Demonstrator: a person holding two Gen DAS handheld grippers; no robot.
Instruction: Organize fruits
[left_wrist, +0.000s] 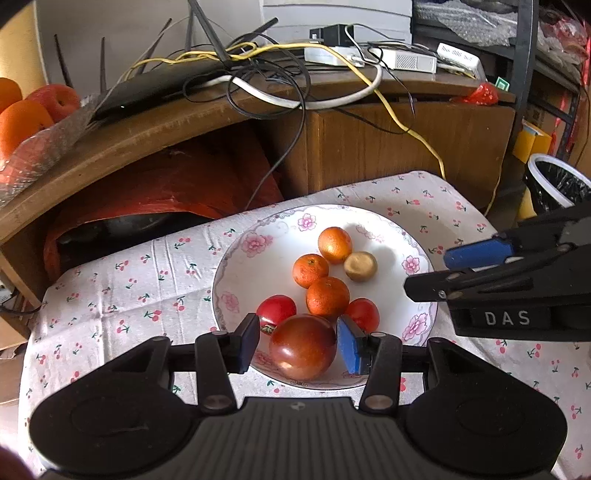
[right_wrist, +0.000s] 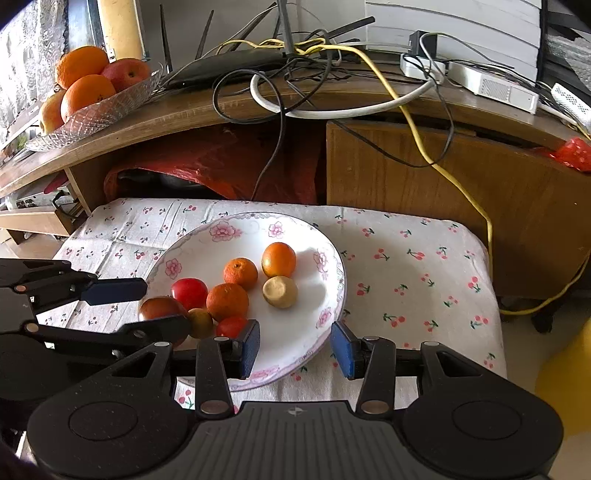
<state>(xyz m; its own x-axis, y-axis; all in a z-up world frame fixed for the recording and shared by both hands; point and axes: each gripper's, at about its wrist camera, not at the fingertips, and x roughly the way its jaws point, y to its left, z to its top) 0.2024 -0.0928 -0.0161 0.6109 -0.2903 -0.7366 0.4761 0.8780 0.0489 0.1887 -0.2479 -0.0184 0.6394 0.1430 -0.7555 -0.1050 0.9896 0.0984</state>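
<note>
Fruit under the tool: large dark-red tomato (left_wrist: 303, 346) is lying at the near rim of the flowered plate (left_wrist: 236, 273), squarely between the pads of the left gripper (left_wrist: 297, 341); roundish, so no long axis is governing the approach.
Left gripper state: jaws are standing wide about the tomato; the blue pad (left_wrist: 349, 349) is looking close to or touching its right side, the other pad is showing a gap; not yet clamping.
Right gripper (right_wrist: 295, 349): jaws are standing wide and holding nothing; it is hovering over the plate's right-hand near rim, with the tomato well off to its left.
Nearer hand: the left, by a clear margin.
Other fruit: three oranges (left_wrist: 327, 298), small red tomatoes (left_wrist: 276, 310) and a tan fruit (left_wrist: 360, 266) are crowding just behind; judged risk of nudging them on closing.
</note>
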